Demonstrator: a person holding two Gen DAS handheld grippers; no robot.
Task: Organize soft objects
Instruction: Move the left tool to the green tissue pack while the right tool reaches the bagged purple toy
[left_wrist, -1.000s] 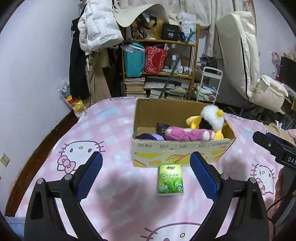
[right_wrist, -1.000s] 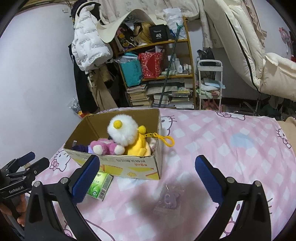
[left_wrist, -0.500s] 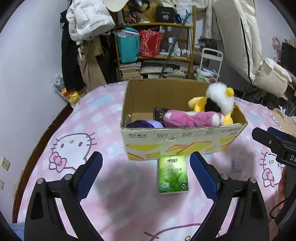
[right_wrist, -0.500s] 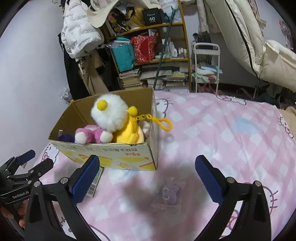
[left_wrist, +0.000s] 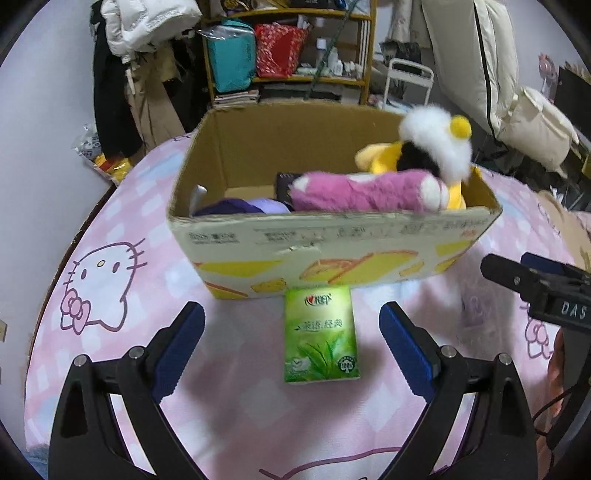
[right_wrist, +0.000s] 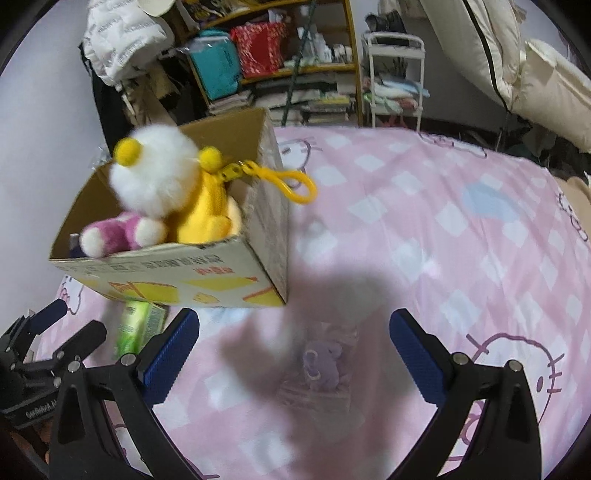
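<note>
Left wrist view
- Left claw (left_wrist: 291, 345): spread wide with nothing between the blue pads, pointing down at the bed.
- Green tissue pack (left_wrist: 320, 334): lies flat on the pink bedspread (left_wrist: 122, 218) between the two fingers without touching either; its far end touches the front wall of the cardboard box.
- Cardboard box (left_wrist: 332, 254): stands open on the bed just beyond the pack, printed yellow on the near wall.
- Pink plush (left_wrist: 362, 192): lies inside the box along the near wall.
- White and yellow plush (left_wrist: 436, 147): sits in the right end of the box, its head above the rim.
- Purple soft items (left_wrist: 240, 206): low in the left part of the box, partly hidden by the wall.
- Right claw (left_wrist: 535, 284): only a black part of it shows at the right edge.

Right wrist view
- Right claw (right_wrist: 295, 356): spread wide, empty, pointing down at the bedspread.
- Small purple toy in a clear bag (right_wrist: 321, 363): lies on the bed between the fingers, in shadow and blurred, apart from both pads.
- Cardboard box (right_wrist: 177, 273): up and left of the claw, with the plush toys inside and a yellow clip (right_wrist: 295, 184) hanging over its right wall.
- Green tissue pack (right_wrist: 138, 325): at the box's near wall, left of the left finger.
- Left claw (right_wrist: 48, 343): partly in view at the lower left edge.
</note>
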